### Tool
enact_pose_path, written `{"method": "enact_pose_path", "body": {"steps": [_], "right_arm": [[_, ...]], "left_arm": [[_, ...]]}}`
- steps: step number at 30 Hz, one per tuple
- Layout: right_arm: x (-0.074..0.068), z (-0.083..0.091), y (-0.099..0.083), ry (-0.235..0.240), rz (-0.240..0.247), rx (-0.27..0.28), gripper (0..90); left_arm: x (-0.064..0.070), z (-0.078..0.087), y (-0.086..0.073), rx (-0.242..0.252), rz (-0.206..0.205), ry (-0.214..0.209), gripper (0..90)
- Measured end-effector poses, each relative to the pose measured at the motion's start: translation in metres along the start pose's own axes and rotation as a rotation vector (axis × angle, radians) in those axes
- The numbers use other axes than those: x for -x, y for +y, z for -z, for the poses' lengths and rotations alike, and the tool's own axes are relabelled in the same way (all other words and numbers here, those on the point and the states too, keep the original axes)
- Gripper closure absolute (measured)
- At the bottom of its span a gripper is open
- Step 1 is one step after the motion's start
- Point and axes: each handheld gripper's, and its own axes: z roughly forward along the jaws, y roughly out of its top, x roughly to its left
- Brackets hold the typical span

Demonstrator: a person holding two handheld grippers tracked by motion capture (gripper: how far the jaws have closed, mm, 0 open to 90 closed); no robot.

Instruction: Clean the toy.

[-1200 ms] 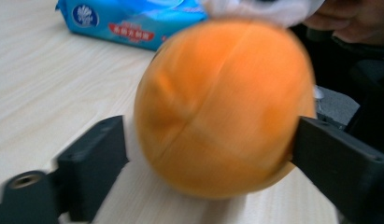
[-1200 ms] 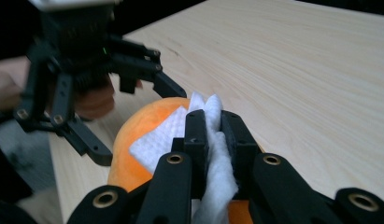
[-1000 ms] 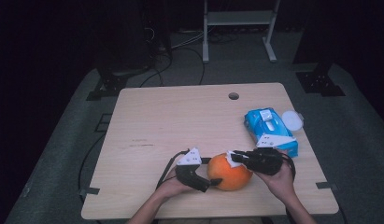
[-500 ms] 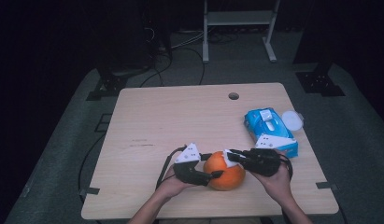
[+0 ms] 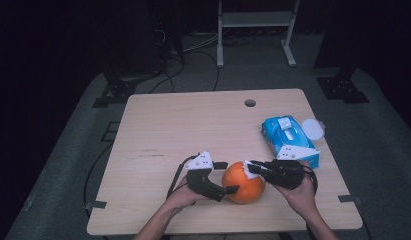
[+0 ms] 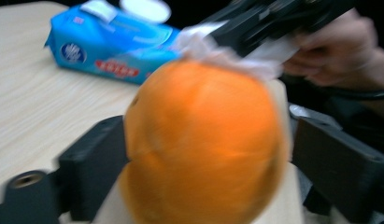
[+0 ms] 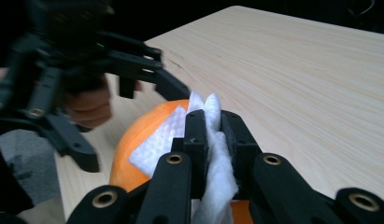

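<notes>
An orange ball-shaped fruit [image 5: 244, 184] lies near the table's front edge. My left gripper [image 5: 226, 177] is open, its jaws spread against the orange's left side. In the left gripper view the orange [image 6: 203, 144] sits blurred between the two jaws, and a thin gap shows at the right jaw. My right gripper [image 5: 251, 168] is shut on a white wipe [image 7: 157, 142]. It presses the wipe onto the top of the orange [image 7: 126, 140]. In the right gripper view its jaws [image 7: 212, 122] pinch the folded wipe between them.
A blue pack of wet wipes [image 5: 288, 138] lies at the right of the wooden table [image 5: 193, 125], just behind my right hand, with a round white lid [image 5: 313, 128] beside it. A cable hole [image 5: 250, 103] is at the back. Dark floor and stands surround the table.
The left gripper has edged right, up against the orange. The right gripper with the wipe has slid a little left across the orange's top.
</notes>
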Motion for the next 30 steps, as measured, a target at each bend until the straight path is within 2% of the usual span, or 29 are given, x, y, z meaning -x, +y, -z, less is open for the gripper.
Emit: {"method": "enact_pose_path", "body": {"steps": [2,4,7,10,13,14,16,21,23,27,29,30], "right_arm": [[-0.001,-0.002,0.000,0.008,0.002,-0.002,80.5],[-0.003,-0.003,0.001,0.005,0.016,-0.009,80.5],[-0.005,-0.002,0.004,-0.012,0.015,0.008,80.6],[-0.011,0.000,0.010,-0.015,0.031,0.034,80.6],[-0.017,-0.004,0.011,-0.015,0.061,0.028,80.5],[-0.016,-0.006,0.011,-0.017,0.066,0.021,80.5],[-0.010,-0.007,0.008,-0.010,0.046,0.025,80.5],[0.003,-0.003,0.000,-0.059,-0.002,0.014,80.6],[-0.002,-0.003,0.002,-0.068,0.004,0.019,80.6],[-0.019,-0.008,0.009,-0.029,0.066,0.024,80.4],[-0.018,-0.009,0.009,-0.036,0.078,0.022,80.5],[-0.015,-0.008,0.008,-0.038,0.062,0.024,80.5]], "left_arm": [[-0.002,-0.010,-0.007,-0.031,0.012,-0.034,5.1],[0.000,-0.012,-0.008,-0.027,0.007,-0.027,9.6],[0.003,-0.004,-0.001,-0.023,-0.008,0.020,24.7],[0.008,0.002,0.005,-0.030,-0.039,0.104,30.3],[0.008,0.005,0.007,-0.060,-0.046,0.140,30.5],[0.009,0.005,0.006,-0.061,-0.040,0.140,30.6],[0.011,0.004,0.006,-0.070,-0.034,0.146,30.5],[0.014,-0.001,0.006,-0.069,-0.029,0.177,29.6],[0.014,-0.003,0.005,-0.064,-0.021,0.179,28.7],[0.014,-0.003,0.002,-0.056,-0.002,0.189,27.6],[0.013,-0.003,0.002,-0.052,-0.006,0.182,27.4],[0.013,-0.002,0.003,-0.053,-0.009,0.173,26.8]]}}
